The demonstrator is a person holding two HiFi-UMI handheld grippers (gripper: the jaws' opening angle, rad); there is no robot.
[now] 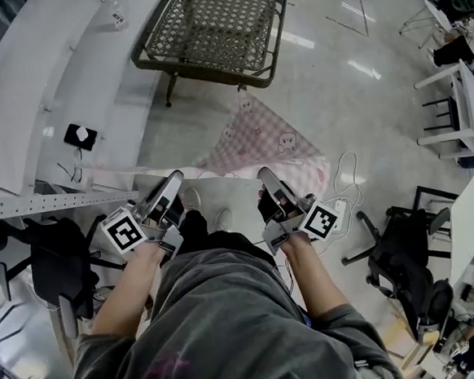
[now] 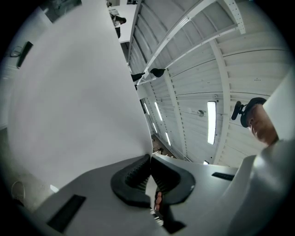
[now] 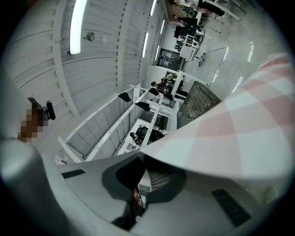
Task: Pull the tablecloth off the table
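Observation:
A pink checked tablecloth (image 1: 259, 139) hangs off the table, stretched between my two grippers, with one corner trailing toward the dark wicker table (image 1: 212, 27) beyond it. My left gripper (image 1: 173, 180) is shut on the cloth's left edge. In the left gripper view the cloth's pale underside (image 2: 69, 101) fills the left half, and its edge is pinched in that gripper (image 2: 150, 171). My right gripper (image 1: 265, 175) is shut on the cloth's right edge. The right gripper view shows the checks (image 3: 239, 124) spreading away from this gripper (image 3: 141, 171).
A long white counter (image 1: 40, 77) runs along the left. Black office chairs stand at the left (image 1: 55, 264) and the right (image 1: 406, 265). A white chair (image 1: 460, 118) is at the far right. A white cable (image 1: 347, 172) lies on the shiny floor. My shoes (image 1: 190, 198) are below the cloth.

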